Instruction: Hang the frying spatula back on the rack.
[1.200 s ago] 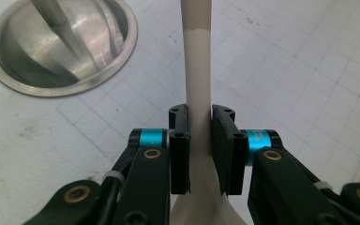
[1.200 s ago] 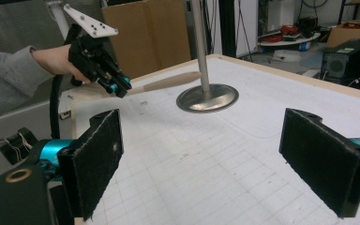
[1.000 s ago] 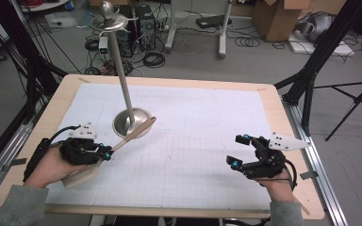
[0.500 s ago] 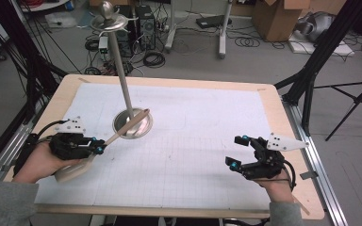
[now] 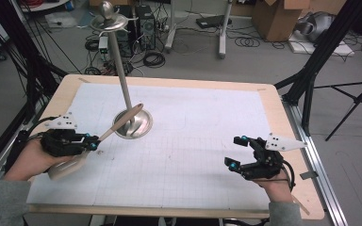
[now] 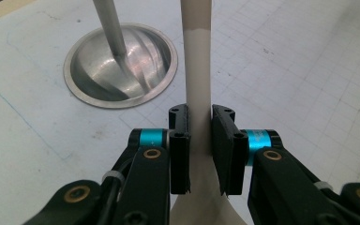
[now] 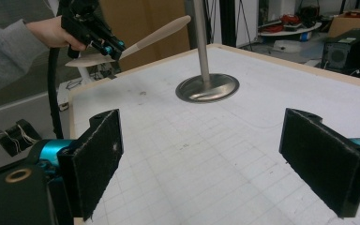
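Observation:
A pale wooden spatula (image 5: 122,120) is held above the table at the left, and my left gripper (image 5: 92,143) is shut on its neck. Its handle slants up toward the metal stand (image 5: 133,126), and its blade (image 5: 68,165) hangs below the hand. In the left gripper view both pads press the spatula (image 6: 197,70) at my left gripper (image 6: 200,124), with the stand's round base (image 6: 119,70) just ahead. My right gripper (image 5: 233,151) hovers over the table's right side, open and with nothing in it. In the right gripper view my right gripper (image 7: 201,154) faces the stand (image 7: 207,88) and the lifted spatula (image 7: 157,33).
White gridded paper (image 5: 193,136) covers the wooden table (image 5: 292,155). The stand's thin pole (image 5: 120,70) rises and leans toward the far left, with a small dish and knob (image 5: 107,16) on top. Cables, boxes and tripod legs lie on the floor beyond the table.
My left gripper has lifted the spatula and drawn it a little to the left, so the handle end now sits higher by the stand's pole. The right gripper has hardly moved.

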